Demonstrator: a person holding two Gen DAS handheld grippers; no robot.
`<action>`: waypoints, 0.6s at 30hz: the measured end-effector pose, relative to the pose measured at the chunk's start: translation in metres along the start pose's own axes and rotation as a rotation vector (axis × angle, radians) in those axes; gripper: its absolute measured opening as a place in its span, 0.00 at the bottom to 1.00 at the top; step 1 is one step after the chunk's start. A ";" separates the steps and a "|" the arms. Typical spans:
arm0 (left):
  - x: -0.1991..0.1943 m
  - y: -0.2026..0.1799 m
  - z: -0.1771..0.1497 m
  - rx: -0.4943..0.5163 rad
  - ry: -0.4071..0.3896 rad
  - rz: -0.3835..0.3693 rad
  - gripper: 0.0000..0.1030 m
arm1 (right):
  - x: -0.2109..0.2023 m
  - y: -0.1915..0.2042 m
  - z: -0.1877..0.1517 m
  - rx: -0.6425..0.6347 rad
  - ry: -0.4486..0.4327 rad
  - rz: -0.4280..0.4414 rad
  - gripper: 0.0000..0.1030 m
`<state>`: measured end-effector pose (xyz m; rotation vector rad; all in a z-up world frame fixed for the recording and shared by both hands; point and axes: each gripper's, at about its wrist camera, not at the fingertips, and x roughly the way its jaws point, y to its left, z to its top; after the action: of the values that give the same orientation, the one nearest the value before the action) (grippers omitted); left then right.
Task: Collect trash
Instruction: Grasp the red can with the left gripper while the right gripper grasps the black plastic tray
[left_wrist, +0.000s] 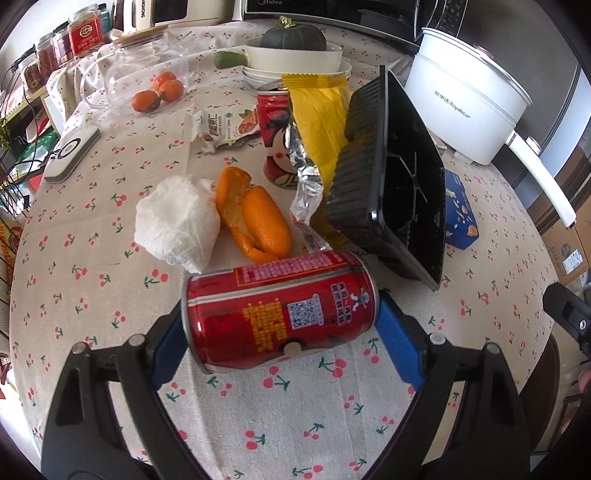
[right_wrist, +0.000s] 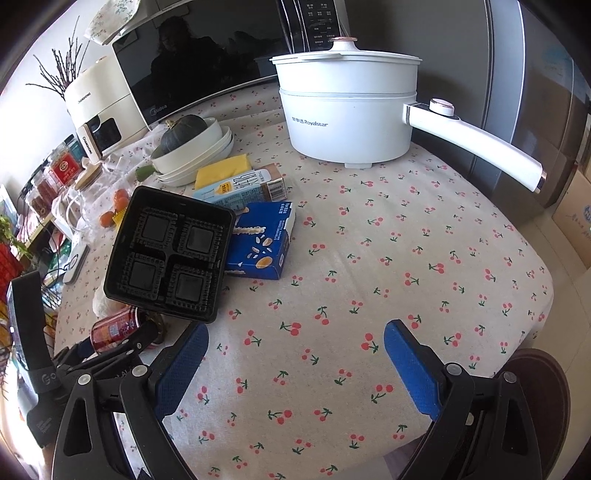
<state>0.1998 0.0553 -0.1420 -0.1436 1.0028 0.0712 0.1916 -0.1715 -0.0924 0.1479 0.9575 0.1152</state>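
Red can: the red can lies on its side on the worktop, long axis across the left wrist view, its top end toward the right; smooth printed metal cylinder.
Left claw: the left claw straddles the can, blue pads at both ends (contact not clear), so it reads as open.
Nearby trash: crumpled white tissue, orange peel, upright red can, yellow foil wrapper, black ribbed plastic tray propped on edge, blue carton.
Right claw: the right claw gapes over bare cloth.
Surface: cherry-print tablecloth.
Room: white electric pot, microwave.
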 end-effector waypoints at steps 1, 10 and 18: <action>-0.003 0.003 -0.001 0.004 0.004 0.002 0.89 | 0.002 0.002 0.001 0.002 0.004 0.008 0.95; -0.042 0.051 -0.008 -0.001 -0.020 0.002 0.89 | 0.039 0.037 0.011 0.040 0.027 0.135 0.94; -0.057 0.083 -0.010 -0.018 -0.033 0.012 0.89 | 0.085 0.062 0.015 0.132 0.046 0.248 0.86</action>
<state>0.1505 0.1363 -0.1062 -0.1529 0.9703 0.0933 0.2501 -0.0977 -0.1411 0.3872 0.9900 0.2853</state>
